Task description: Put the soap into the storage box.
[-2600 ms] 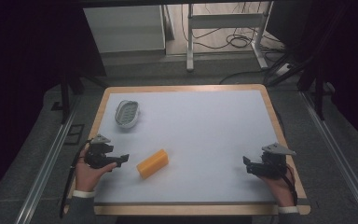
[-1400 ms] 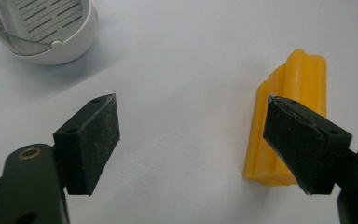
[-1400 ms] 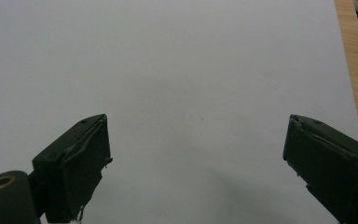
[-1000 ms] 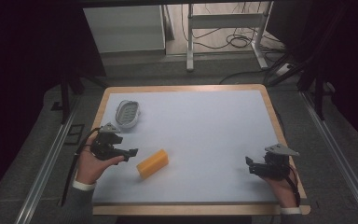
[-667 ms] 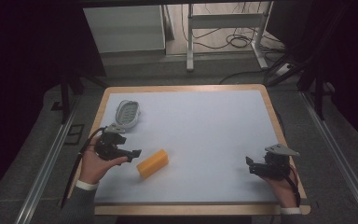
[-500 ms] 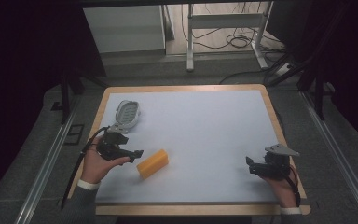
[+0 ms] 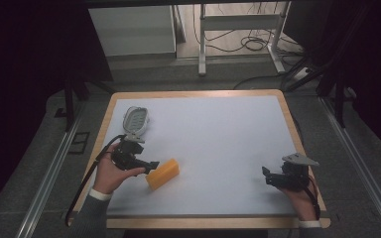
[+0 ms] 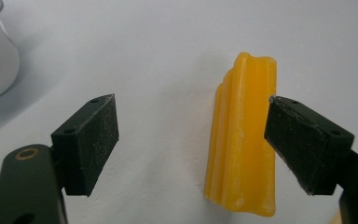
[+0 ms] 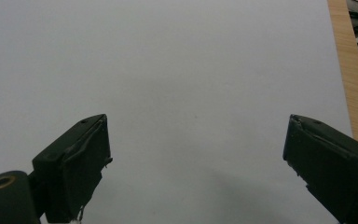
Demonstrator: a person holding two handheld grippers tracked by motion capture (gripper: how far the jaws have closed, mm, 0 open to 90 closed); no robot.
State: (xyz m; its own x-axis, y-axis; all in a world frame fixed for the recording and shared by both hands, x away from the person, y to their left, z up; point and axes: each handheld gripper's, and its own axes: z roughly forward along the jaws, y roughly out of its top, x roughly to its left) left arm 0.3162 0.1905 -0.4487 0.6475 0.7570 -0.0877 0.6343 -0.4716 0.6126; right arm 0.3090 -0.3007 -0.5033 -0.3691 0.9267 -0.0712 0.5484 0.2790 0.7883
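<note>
Down at the near left of the table (image 7: pixel 278 106), the left gripper (image 7: pixel 151 164) is at the yellow block (image 7: pixel 162 174), its jaws spread wide. From the left gripper view, the block (image 8: pixel 243 140) lies between the jaws, close against the right-hand one and well apart from the other. Just beyond that hand, toward the far left, sits a white dish (image 7: pixel 136 119). Over at the near right, the right gripper (image 7: pixel 268 176) hovers above bare tabletop (image 9: pixel 191 84), jaws likewise wide apart, holding nothing.
</note>
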